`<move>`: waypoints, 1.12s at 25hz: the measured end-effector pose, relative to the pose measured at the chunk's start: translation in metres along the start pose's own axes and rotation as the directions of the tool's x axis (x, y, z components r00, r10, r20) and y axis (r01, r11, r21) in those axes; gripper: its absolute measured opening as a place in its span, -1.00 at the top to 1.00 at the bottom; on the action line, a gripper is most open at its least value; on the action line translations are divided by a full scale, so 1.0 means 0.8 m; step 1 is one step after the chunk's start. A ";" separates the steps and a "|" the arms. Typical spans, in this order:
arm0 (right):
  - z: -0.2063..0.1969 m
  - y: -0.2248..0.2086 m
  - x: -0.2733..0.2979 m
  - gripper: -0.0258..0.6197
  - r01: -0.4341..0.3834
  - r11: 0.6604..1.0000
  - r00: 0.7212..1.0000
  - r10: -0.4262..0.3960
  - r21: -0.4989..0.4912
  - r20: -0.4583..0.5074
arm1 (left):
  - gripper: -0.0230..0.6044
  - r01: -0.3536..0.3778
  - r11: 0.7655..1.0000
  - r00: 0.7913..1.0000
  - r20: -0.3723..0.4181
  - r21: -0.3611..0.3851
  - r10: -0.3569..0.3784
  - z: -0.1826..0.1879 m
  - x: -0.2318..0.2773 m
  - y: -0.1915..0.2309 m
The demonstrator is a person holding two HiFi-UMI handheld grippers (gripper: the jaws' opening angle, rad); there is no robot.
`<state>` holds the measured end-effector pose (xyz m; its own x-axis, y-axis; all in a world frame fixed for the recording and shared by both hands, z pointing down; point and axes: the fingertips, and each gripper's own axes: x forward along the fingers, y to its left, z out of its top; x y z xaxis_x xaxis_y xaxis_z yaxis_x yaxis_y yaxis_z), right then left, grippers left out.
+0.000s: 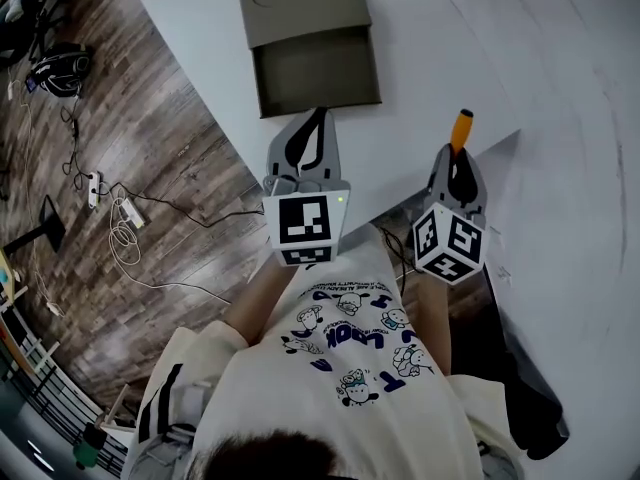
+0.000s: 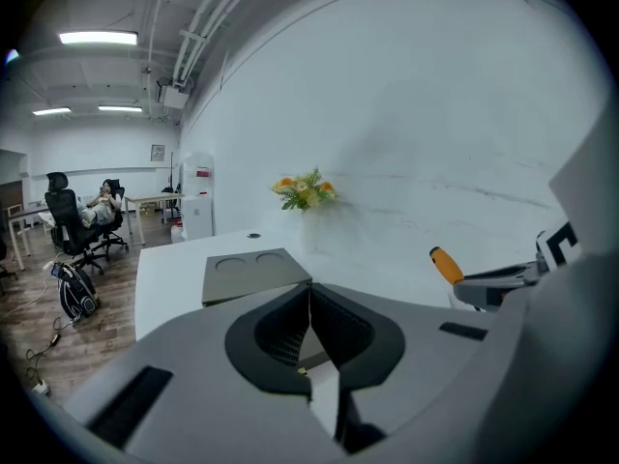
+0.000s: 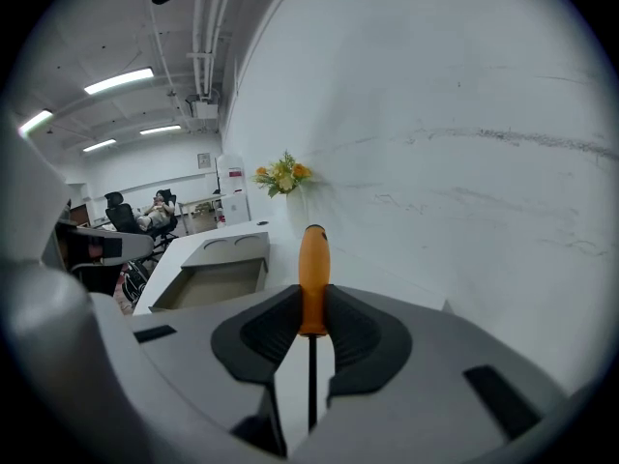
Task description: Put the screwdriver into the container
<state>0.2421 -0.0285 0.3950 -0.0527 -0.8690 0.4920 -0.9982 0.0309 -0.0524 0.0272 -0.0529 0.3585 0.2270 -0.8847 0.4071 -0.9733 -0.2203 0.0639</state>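
The screwdriver has an orange handle and a thin dark shaft. My right gripper is shut on the handle's lower end, and the handle sticks out forward past the jaws. The container is a grey-brown box with two round recesses in its lid and an open tray in front. It lies on the white table, ahead and to the left of the screwdriver. My left gripper hovers at the tray's near edge, shut and with nothing in it. The container also appears in the right gripper view.
A vase of yellow flowers stands at the table's far end by the white wall. The table's edge runs to the container's left. Below it lie cables and a black bag on the wooden floor. A person sits among the office chairs far off.
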 end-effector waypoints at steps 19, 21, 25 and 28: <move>0.072 0.060 -0.022 0.63 -0.097 0.995 0.990 0.100 -0.039 0.101 | 0.87 -0.009 1.000 0.997 0.075 -0.018 0.011 0.034 -0.038 0.004; 0.081 0.075 -0.017 0.63 -0.122 0.991 0.987 0.127 -0.058 0.097 | 0.87 -0.030 0.999 0.996 0.082 -0.030 0.032 0.040 -0.041 0.014; 0.092 0.102 -0.007 0.63 -0.171 0.982 0.980 0.178 -0.082 0.088 | 0.87 -0.074 0.995 0.992 0.094 -0.059 0.079 0.048 -0.047 0.033; 0.102 0.121 0.002 0.63 -0.210 0.972 0.972 0.219 -0.106 0.082 | 0.87 -0.104 0.991 0.988 0.102 -0.080 0.112 0.055 -0.049 0.046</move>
<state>0.1478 -0.0668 0.3197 -0.2674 -0.8785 0.3958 -0.9623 0.2650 -0.0619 -0.0159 -0.0441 0.3051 0.1187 -0.9410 0.3168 -0.9912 -0.0935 0.0938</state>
